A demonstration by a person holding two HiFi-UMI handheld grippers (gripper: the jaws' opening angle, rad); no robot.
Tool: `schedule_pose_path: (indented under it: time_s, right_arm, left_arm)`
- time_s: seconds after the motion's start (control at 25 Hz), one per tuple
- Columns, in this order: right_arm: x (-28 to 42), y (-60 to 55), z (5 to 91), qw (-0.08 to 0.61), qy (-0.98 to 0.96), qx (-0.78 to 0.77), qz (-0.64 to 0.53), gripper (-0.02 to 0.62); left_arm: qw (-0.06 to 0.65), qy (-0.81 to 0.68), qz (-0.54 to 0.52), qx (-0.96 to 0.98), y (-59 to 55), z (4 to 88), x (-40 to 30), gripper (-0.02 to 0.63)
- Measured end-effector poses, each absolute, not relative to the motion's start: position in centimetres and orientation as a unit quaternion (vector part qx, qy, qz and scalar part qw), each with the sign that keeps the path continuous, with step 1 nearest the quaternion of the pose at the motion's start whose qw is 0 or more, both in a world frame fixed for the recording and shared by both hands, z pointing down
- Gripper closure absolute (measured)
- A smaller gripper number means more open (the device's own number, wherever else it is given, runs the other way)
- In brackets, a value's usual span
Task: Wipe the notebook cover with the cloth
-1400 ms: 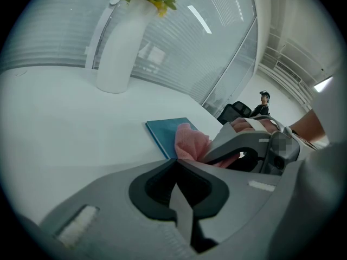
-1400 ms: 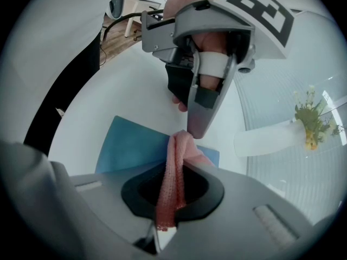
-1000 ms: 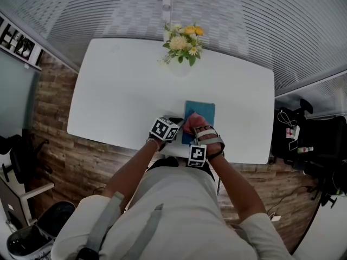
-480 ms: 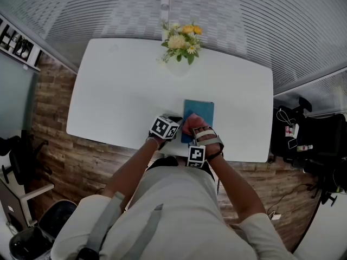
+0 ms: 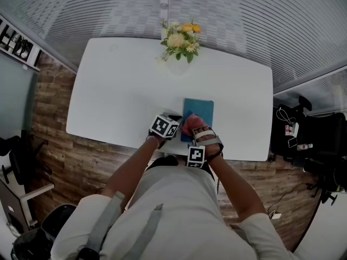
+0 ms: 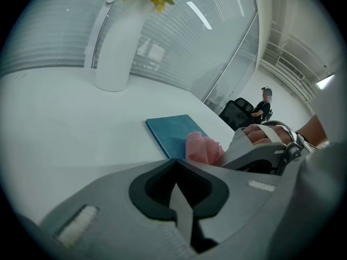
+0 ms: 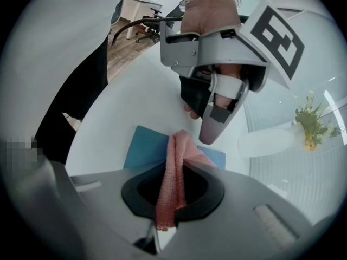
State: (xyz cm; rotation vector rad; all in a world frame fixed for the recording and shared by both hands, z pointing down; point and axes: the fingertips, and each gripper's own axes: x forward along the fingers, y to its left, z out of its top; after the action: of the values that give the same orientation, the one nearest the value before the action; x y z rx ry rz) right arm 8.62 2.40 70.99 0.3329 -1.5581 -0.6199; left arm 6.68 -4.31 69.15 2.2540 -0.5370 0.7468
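Observation:
A blue notebook (image 5: 199, 111) lies flat on the white table (image 5: 124, 91) near its front edge. A pink cloth (image 5: 191, 124) rests on the notebook's near end, and my right gripper (image 5: 192, 128) is shut on it. In the right gripper view the pink cloth (image 7: 172, 186) runs up between the jaws onto the notebook (image 7: 145, 151). My left gripper (image 5: 176, 121) sits just left of the notebook, jaws shut with nothing in them. The left gripper view shows the notebook (image 6: 174, 134) and the cloth (image 6: 201, 148) ahead and to the right.
A white vase of yellow and white flowers (image 5: 181, 43) stands at the table's far edge, behind the notebook. The table's front edge runs just under both grippers. Wooden floor lies left of the table; dark bags and cables (image 5: 303, 140) sit at the right.
Both grippers and the cloth have stayed almost in place; the head view has shifted slightly.

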Motion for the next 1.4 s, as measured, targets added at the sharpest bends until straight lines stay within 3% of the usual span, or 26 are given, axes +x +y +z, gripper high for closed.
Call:
schedule_pose_path:
  time_s: [1.4]
  right_arm:
    - [8.2, 4.8, 71.0, 0.648, -0.703, 0.134, -0.26, 0.589]
  left_arm:
    - [0.342, -0.207, 0.298, 0.867, -4.2, 69.4, 6.8, 0.611]
